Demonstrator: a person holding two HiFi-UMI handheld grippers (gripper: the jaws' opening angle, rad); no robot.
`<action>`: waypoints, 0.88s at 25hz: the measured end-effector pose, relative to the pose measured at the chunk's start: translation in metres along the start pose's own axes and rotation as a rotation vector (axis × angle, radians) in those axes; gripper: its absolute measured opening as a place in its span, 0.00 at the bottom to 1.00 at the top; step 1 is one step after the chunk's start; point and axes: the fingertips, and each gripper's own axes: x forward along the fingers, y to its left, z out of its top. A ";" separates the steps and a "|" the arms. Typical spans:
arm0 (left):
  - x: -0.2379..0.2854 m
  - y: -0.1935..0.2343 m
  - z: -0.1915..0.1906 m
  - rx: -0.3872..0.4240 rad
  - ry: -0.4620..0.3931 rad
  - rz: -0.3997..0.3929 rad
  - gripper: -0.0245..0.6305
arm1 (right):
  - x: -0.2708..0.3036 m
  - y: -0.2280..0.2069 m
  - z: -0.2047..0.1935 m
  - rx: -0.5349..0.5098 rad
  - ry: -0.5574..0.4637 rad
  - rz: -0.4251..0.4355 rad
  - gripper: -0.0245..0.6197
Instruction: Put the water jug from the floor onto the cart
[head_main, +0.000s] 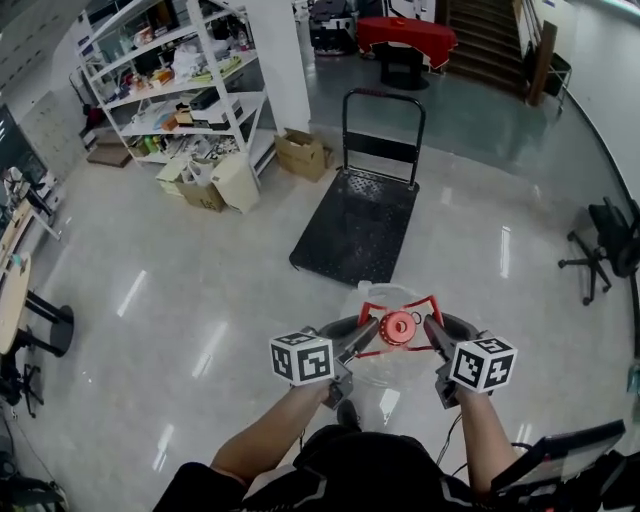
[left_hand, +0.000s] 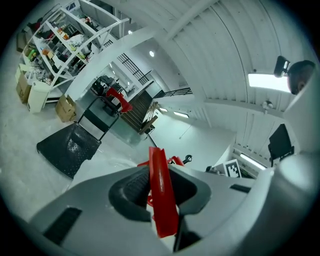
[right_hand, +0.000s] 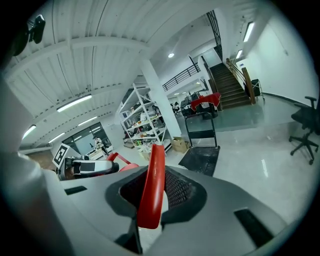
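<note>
A clear water jug (head_main: 392, 350) with a red cap (head_main: 400, 327) and a red handle frame hangs above the floor in front of the person. My left gripper (head_main: 368, 332) is shut on the left bar of the red handle (left_hand: 161, 192). On the other side my right gripper (head_main: 430, 328) is shut on the right handle bar (right_hand: 152, 187). The black flat cart (head_main: 357, 225) with its upright push handle (head_main: 383, 125) stands just beyond the jug; it also shows as the cart (left_hand: 67, 147) in the left gripper view and the cart (right_hand: 201, 156) in the right gripper view.
A white shelving rack (head_main: 180, 85) full of goods stands at the back left, with cardboard boxes (head_main: 303, 153) on the floor beside it and a white pillar (head_main: 280, 60). A black office chair (head_main: 605, 245) is at the right, a staircase (head_main: 490, 35) behind. Desks line the left edge.
</note>
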 end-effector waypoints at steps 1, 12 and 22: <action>0.002 0.010 0.010 0.000 0.004 0.000 0.15 | 0.013 0.000 0.007 -0.004 -0.001 0.000 0.15; 0.041 0.108 0.122 0.005 -0.044 0.047 0.15 | 0.150 -0.021 0.088 -0.044 -0.006 0.055 0.15; 0.103 0.195 0.219 -0.038 -0.101 0.096 0.15 | 0.272 -0.069 0.170 -0.061 0.033 0.156 0.15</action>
